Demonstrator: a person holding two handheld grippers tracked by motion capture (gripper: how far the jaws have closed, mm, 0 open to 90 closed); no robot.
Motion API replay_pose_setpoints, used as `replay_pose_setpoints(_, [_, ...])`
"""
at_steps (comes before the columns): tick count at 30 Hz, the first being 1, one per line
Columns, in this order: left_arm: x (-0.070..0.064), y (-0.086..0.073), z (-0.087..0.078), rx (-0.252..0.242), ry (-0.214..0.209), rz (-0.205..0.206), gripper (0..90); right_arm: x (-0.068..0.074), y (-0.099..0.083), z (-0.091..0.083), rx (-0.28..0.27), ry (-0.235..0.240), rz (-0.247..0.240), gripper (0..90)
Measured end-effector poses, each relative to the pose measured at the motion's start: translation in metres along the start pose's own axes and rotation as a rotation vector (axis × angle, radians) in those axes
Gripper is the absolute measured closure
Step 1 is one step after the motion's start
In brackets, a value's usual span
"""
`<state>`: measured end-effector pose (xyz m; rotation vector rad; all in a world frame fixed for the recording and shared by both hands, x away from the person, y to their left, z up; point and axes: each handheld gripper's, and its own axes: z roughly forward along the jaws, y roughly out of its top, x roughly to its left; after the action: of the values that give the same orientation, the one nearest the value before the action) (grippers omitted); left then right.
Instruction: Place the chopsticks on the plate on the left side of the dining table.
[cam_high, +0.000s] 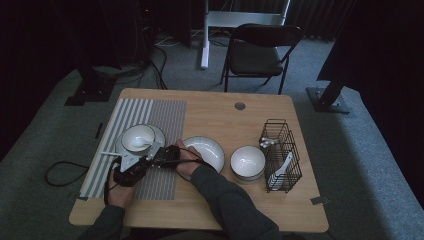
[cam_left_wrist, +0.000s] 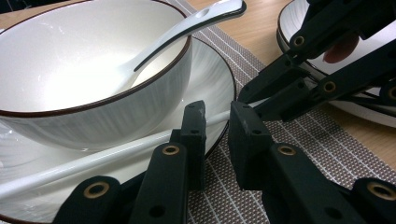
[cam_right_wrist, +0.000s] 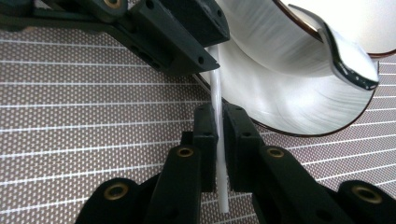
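Glossy, glazed-looking white ceramic with a thin dark rim line on the bowl (cam_left_wrist: 88, 70), matched by a smooth shiny white spoon (cam_left_wrist: 187, 28) and a faintly streaked glossy plate (cam_left_wrist: 212, 88). Smooth, slightly translucent white plastic for the chopstick (cam_right_wrist: 218, 140); matt black plastic with brass-coloured rivets on the right gripper (cam_right_wrist: 217, 122) and left gripper (cam_left_wrist: 215, 123). Coarse woven cloth in the placemat (cam_right_wrist: 84, 116), pale matt wood grain on the table (cam_high: 225, 115), thin black wire for the basket (cam_high: 281, 155).

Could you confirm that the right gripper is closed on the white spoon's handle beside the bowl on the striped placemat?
Not quite: the right gripper is closed on a thin white chopstick, not the white ceramic spoon, which rests in the white dark-rimmed bowl. The right gripper view shows it. The striped placemat part is right.
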<state>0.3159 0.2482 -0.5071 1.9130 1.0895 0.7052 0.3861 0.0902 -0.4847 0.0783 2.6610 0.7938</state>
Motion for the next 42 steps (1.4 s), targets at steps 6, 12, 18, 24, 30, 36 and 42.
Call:
replay_pose_setpoints(6, [0.000, 0.000, 0.000, 0.001, 0.000, -0.001, 77.1, -0.004, -0.002, -0.003, 0.003, -0.024, 0.022, 81.1])
replay_pose_setpoints(12, [-0.001, -0.001, 0.001, 0.004, 0.001, -0.001, 76.9, -0.003, -0.002, -0.003, 0.000, -0.022, 0.033, 81.8])
replay_pose_setpoints(18, [-0.001, 0.000, 0.001, 0.000, 0.002, -0.002, 76.7, -0.002, 0.000, -0.003, 0.002, -0.021, 0.034, 81.9])
replay_pose_setpoints(24, [-0.001, 0.000, 0.000, -0.002, 0.002, -0.001, 76.1, 0.000, -0.002, -0.005, -0.005, -0.020, 0.043, 73.3])
replay_pose_setpoints(30, [-0.002, 0.001, 0.000, -0.003, 0.000, 0.001, 76.0, 0.002, -0.004, -0.011, -0.023, -0.026, 0.050, 65.9])
replay_pose_setpoints(36, [-0.004, 0.001, -0.001, -0.003, -0.006, 0.007, 75.3, 0.002, -0.004, -0.025, -0.061, -0.041, 0.066, 62.8])
replay_pose_setpoints(42, [-0.005, 0.002, -0.003, -0.013, -0.008, 0.004, 75.0, 0.006, -0.003, -0.038, -0.084, -0.046, 0.061, 60.6])
